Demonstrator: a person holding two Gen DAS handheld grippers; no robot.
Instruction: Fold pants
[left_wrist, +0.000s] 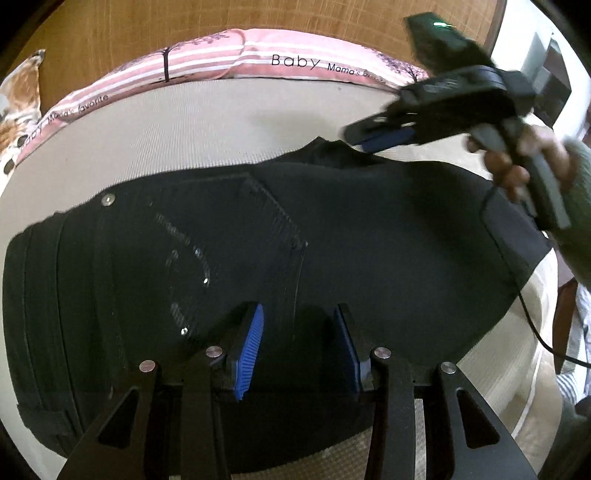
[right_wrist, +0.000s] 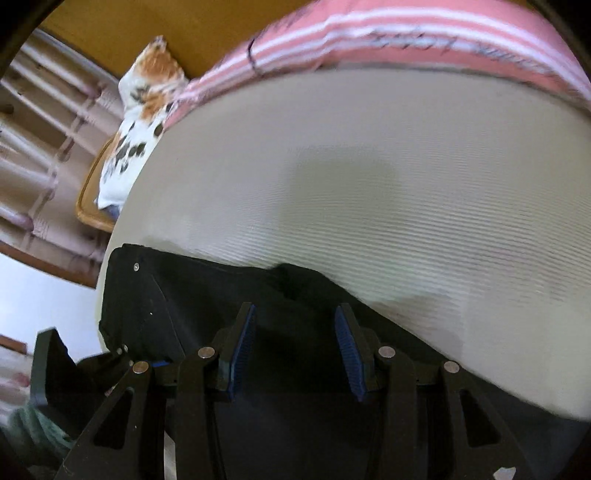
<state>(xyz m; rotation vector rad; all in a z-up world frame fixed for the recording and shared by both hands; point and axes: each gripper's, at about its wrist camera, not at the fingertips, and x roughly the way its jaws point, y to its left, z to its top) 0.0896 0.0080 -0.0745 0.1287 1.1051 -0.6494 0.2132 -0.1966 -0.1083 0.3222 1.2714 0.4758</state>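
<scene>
1. Black pants (left_wrist: 258, 258) are lying flat on a beige ribbed mattress (left_wrist: 184, 129), waistband to the left, already looking folded into a compact rectangle.
2. The left claw (left_wrist: 297, 347) is hovering over the near edge, released, with nothing between its blue pads.
3. The right claw (left_wrist: 373, 138) is hovering at the far edge beside a small raised fold; it too is released and empty in its own view.
4. The cloth is looking soft, limp and fairly thick; gripping doubled edges or the waistband would likely be holding best.
5. A pink striped blanket (left_wrist: 221, 59) is lying along the far side.

Black fingers (left_wrist: 255, 332), blue ribbed pads (left_wrist: 251, 350)
</scene>
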